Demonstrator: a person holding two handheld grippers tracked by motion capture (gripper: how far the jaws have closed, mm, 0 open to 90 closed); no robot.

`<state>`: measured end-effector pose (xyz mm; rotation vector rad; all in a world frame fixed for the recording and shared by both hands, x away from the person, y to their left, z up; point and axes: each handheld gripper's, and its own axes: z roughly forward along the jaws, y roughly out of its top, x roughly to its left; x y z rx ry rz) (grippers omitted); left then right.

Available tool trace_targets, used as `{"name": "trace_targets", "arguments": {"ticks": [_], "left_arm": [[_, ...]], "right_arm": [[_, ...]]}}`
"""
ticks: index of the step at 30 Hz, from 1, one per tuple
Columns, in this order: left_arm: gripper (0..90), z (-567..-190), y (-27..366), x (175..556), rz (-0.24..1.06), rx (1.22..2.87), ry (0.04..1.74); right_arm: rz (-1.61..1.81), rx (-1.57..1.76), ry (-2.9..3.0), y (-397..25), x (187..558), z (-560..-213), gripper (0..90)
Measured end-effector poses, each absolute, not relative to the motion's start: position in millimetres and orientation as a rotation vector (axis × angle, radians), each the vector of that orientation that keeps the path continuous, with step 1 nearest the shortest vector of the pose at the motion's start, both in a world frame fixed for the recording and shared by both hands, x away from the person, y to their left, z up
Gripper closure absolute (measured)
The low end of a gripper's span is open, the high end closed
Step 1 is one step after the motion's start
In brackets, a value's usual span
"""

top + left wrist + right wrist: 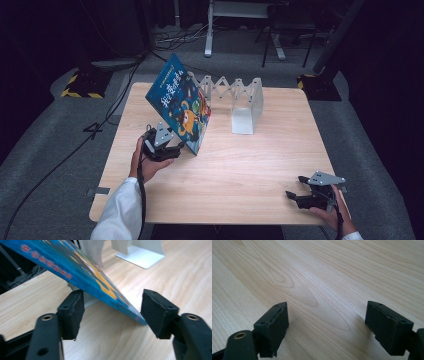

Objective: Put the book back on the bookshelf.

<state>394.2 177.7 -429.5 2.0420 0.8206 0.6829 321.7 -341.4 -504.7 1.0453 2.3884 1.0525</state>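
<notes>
Room: a dark space is seen around the work area, with grey floor covering, cables and stand legs behind the table.
Surface: a light wooden table (240, 165) is used; most of its top is bare.
Book: a blue picture book (181, 104) is seen tilted steeply at the left-centre of the table, its lower corner resting on the wood and its upper edge leaned back toward the rack.
Rack: a white folding book rack (235, 95) is set at the far side of the table, with an upright end plate on a flat foot; the book's far edge is at or against the rack's left end, and contact cannot be told.
Left gripper: the left gripper (172, 150) is held just beside the book's lower corner. In the left gripper view the jaws are spread wide on either side of that corner, with neither pad (72, 312) pressed onto the cover.
Reason for placement: the book is judged to be propped at this angle so that it can be stood up into the rack, the open jaws being kept around its corner to steady or re-grip it.
Right gripper: the right gripper (295, 195) is rested low at the near right corner of the table, well apart from the book, with its jaws spread over bare wood (317, 290).
Reason for idleness: the right side is judged to be parked clear so that the left is not obstructed.
</notes>
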Motion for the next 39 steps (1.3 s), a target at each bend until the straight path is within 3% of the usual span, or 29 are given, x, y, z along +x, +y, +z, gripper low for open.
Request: {"name": "trace_targets", "arguments": {"ticks": [13, 39], "left_arm": [[20.6, -435.7, 190.4, 363.9, 0.646, 2.177, 0.776], [17.0, -472.8, 226.3, 319.0, 0.714, 2.324, 0.848]], "right_arm": [[1.052, 1.045, 2.388, -341.4, 321.7, -504.7, 19.4], [1.052, 1.046, 2.388, -341.3, 321.6, -504.7, 19.4]]}}
